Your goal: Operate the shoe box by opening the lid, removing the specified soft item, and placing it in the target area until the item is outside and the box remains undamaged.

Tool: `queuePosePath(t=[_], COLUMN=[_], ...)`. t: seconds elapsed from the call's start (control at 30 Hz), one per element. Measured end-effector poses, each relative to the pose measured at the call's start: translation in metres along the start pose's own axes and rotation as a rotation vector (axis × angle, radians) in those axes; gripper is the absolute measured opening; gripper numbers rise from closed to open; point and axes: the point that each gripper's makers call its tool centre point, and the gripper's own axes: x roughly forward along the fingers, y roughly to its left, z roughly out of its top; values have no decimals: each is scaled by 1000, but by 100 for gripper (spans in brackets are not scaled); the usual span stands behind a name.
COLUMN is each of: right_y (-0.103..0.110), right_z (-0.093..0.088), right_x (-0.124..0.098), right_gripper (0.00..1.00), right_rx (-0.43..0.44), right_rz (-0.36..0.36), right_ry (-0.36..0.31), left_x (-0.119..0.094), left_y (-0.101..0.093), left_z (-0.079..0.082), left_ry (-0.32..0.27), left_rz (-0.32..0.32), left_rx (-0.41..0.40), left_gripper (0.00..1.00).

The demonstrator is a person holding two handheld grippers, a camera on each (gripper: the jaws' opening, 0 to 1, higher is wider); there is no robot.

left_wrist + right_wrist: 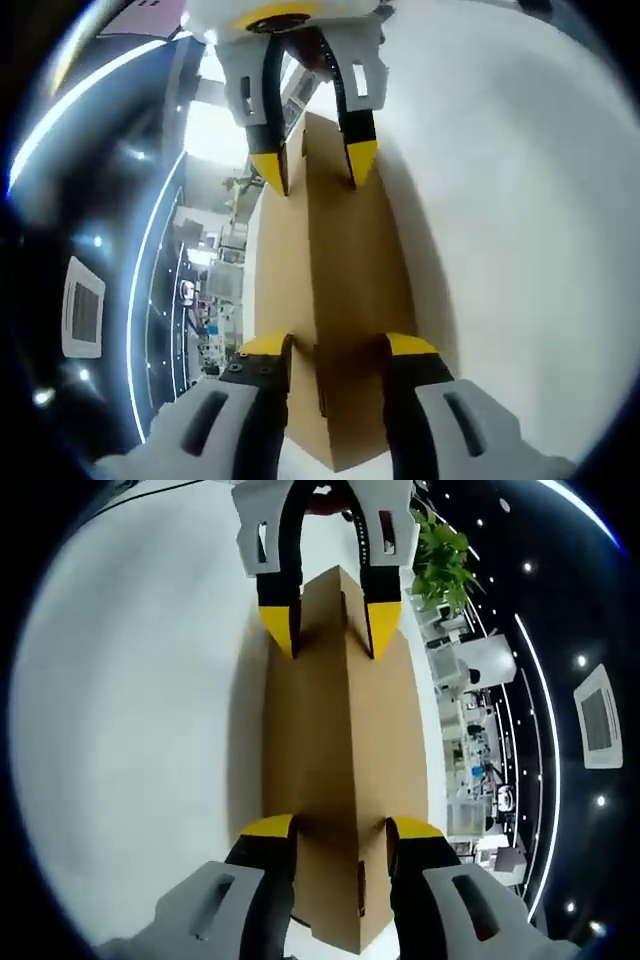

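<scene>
A brown cardboard shoe box [345, 260] [335, 730] lies lengthwise on a white table, its lid down. My left gripper [338, 345] straddles the near end of the box, its yellow-tipped jaws pressed against the cardboard on both sides. The right gripper [313, 165] holds the far end in the same way. In the right gripper view the roles swap: my right gripper [340, 828] clamps the near end and the left gripper [330, 630] the opposite end. What is inside the box is hidden.
The white table [520, 200] [130, 700] spreads wide on one side of the box. Past its other edge lie a dark hall with ceiling lights, desks [205, 290] and a green plant [445, 560].
</scene>
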Motion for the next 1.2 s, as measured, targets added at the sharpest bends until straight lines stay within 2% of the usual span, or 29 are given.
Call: queuePosePath(t=[0.27,0.47,0.53,0.87,1.2], right_y=[-1,-4,-3,-9,-17], right_z=[0,0,1,0,2], right_x=[-1,-2,-3,-6,-11], right_gripper=[34,33,32,30,28], right_rx=[9,24,77,37,50], right_rz=[10,25,41,36,22], right_ry=[-4,-13,-33,-37,-41], left_x=[0,0,-1,-1,-4], left_y=[1,2,2,9,17], left_z=[2,2,2,4,5], left_ry=[12,11,12,30,26], left_rz=[-7,-12,-15,-14,-5], left_rx=[-49,-55,-63,-108,-129], left_gripper=[34,34,34,34,33])
